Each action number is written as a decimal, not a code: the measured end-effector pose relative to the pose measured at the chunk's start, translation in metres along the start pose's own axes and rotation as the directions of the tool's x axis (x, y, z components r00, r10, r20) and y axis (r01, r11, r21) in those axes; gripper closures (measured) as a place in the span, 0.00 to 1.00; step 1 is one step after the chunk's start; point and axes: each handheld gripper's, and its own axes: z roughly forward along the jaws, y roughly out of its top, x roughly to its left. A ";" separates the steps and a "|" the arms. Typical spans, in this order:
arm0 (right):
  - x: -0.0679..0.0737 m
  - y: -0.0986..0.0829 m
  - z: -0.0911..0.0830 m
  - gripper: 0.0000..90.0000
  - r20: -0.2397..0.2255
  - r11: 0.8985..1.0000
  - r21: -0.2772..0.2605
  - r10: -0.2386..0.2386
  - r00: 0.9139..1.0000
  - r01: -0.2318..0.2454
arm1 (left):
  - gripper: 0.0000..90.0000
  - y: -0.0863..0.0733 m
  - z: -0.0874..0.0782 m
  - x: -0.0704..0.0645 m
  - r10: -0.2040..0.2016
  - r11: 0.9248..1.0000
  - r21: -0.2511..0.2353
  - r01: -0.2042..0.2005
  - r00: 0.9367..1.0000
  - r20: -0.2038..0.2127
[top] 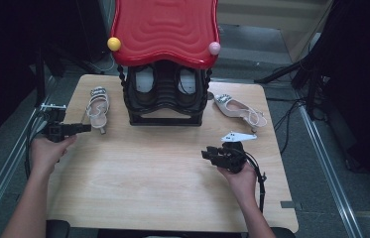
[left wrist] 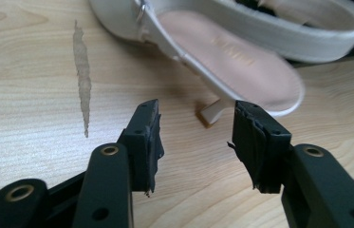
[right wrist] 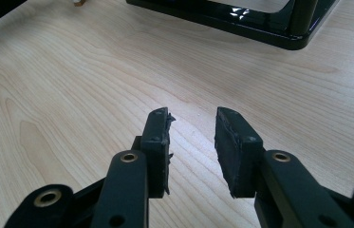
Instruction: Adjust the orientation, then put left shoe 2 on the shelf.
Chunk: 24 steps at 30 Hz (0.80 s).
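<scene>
A: Left tool [left wrist: 196,142] low over the table [top: 162,183], jaws spread with a clear gap, nothing between them, touching nothing.

B: And just ahead of the tips sits the left sandal [left wrist: 241,57], a pale slingback. Its short heel [left wrist: 211,114] stands on the wood just beyond the gap, slightly toward the right jaw. Near, not touching.

A: From the high view, the left hand [top: 48,151] is at the table's left edge, the tool [top: 84,128] pointing right, its tip just beside the sandal's [top: 97,106] heel end. The shoe lies lengthwise, toe away from the person.

B: Over to the right tool [right wrist: 192,137]: jaws parted too, a somewhat narrower gap, empty, hovering over bare wood.

A: In the high view the right hand [top: 242,173] holds the tool [top: 206,154] at the table's right half, pointing left.

B: Beyond it, the right sandal [top: 239,111] lies angled near the table's right edge, well apart from that tool.

A: Farther back, between the two shoes, a black stand [top: 165,96] under a red wavy top [top: 165,29], with a yellow ball [top: 114,44] and a pink ball [top: 215,48] at its front corners.
</scene>
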 end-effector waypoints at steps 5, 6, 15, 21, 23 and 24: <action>0.000 -0.001 -0.001 0.74 0.003 1.000 0.006 0.005 1.000 -0.005 | 0.58 0.011 -0.005 -0.003 0.009 1.000 -0.012 -0.009 1.000 0.002; 0.001 -0.001 -0.001 0.74 0.004 1.000 0.006 0.005 1.000 -0.005 | 0.58 0.012 -0.004 -0.004 0.012 1.000 -0.008 -0.012 1.000 0.001; 0.000 -0.001 -0.002 0.74 0.002 1.000 -0.002 0.010 1.000 -0.010 | 0.59 0.038 -0.005 -0.008 0.029 0.999 0.019 -0.028 0.999 -0.019; 0.001 -0.001 -0.002 0.74 0.001 1.000 0.000 0.010 1.000 -0.010 | 0.59 0.052 -0.004 -0.006 0.032 0.999 0.041 -0.030 0.999 -0.043; 0.001 -0.001 -0.002 0.74 0.001 1.000 0.001 0.011 1.000 -0.011 | 0.60 0.056 -0.004 -0.006 0.037 0.999 0.036 -0.035 0.998 -0.053; 0.001 -0.001 -0.002 0.74 0.001 1.000 0.000 0.010 1.000 -0.010 | 0.60 0.058 -0.003 -0.005 0.036 0.999 0.038 -0.034 0.998 -0.057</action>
